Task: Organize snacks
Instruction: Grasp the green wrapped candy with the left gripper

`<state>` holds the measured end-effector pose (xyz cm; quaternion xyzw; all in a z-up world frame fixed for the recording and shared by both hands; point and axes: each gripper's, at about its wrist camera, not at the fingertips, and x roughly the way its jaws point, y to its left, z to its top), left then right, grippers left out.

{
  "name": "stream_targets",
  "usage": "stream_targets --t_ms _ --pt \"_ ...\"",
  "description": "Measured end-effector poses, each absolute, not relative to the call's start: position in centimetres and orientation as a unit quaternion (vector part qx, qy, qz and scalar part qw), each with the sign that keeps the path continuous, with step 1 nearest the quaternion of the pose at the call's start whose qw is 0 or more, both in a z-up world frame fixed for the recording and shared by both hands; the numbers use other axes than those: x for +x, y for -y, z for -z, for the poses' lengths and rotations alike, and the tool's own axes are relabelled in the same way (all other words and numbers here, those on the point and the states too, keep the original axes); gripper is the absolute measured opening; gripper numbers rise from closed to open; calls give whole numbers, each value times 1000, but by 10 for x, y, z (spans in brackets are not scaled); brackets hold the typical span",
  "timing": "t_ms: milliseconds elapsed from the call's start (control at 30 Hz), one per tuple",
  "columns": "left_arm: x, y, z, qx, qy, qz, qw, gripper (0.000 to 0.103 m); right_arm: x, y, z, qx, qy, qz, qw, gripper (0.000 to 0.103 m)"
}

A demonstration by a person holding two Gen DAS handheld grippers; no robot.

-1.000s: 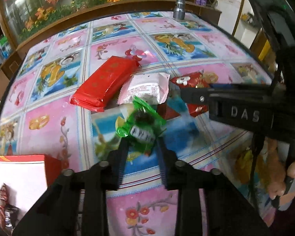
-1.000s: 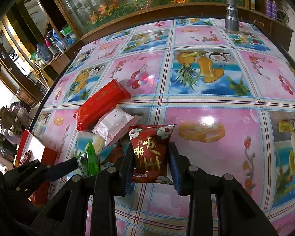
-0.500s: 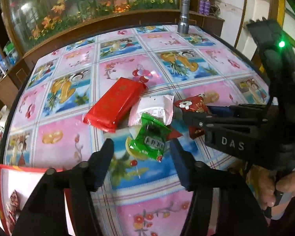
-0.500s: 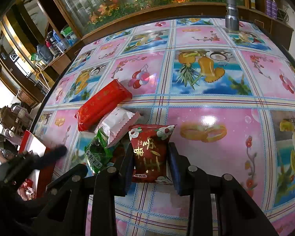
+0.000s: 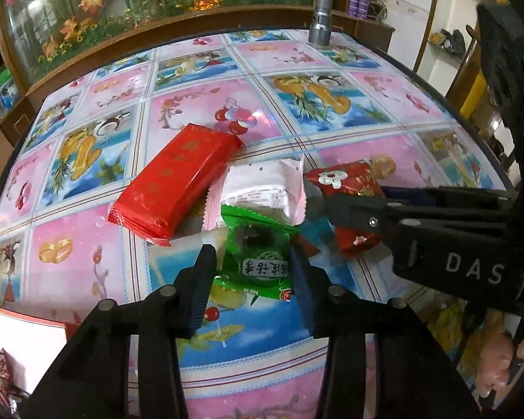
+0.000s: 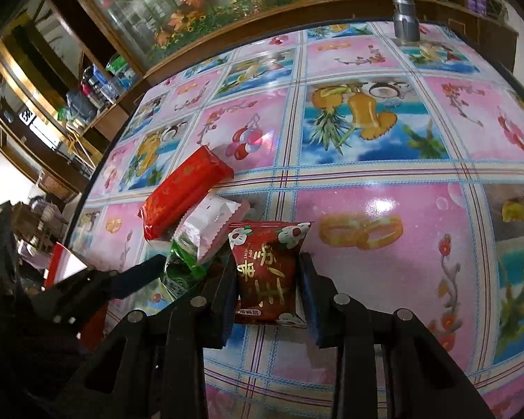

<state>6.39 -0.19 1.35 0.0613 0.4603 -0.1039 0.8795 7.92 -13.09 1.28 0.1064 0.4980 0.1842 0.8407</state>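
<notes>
A home: fruit-print tablecloth point(image 5: 178, 111), wooden cabinets point(image 6: 97, 118) and a large aquarium point(image 5: 157, 3) behind

Snack packets point(image 5: 227, 192) crowd the near tablecloth point(image 6: 384, 132); beyond looks open, flashlight point(image 5: 320, 17) aside.

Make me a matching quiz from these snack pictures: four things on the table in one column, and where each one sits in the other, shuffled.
Things:
1. green packet
2. small red packet
3. long red pack
4. silver flashlight

Places:
A. standing at the table's far edge
B. between the left tool's closing jaws
C. gripped in the right tool
D. lying left of the white packet

Pairs: 1-B, 2-C, 3-D, 4-A
</notes>
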Motion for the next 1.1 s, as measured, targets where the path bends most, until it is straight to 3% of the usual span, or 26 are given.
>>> stream_targets --t_ms 267,600,800,867,933,967,1100 --pt "55 0 -16 42 -452 107 885 32 81 136 -12 128 -503 -190 833 33" --pt "15 -9 -19 32 -456 105 883 14 85 151 -10 173 -509 -195 820 33" --pt "-4 -20 -21 14 -457 96 884 13 83 151 -9 168 -507 -192 823 33" --pt "0 -28 -23 -13 -462 72 884 16 81 150 -10 166 -507 -190 824 33" --pt "7 -34 -23 -46 -472 59 879 44 80 149 -10 167 -508 -192 823 33" --pt "10 -35 -23 -57 -473 51 878 50 81 148 -10 168 -509 -193 822 33" --pt "22 -29 -26 -28 -461 33 887 54 81 148 -10 172 -511 -196 819 33"
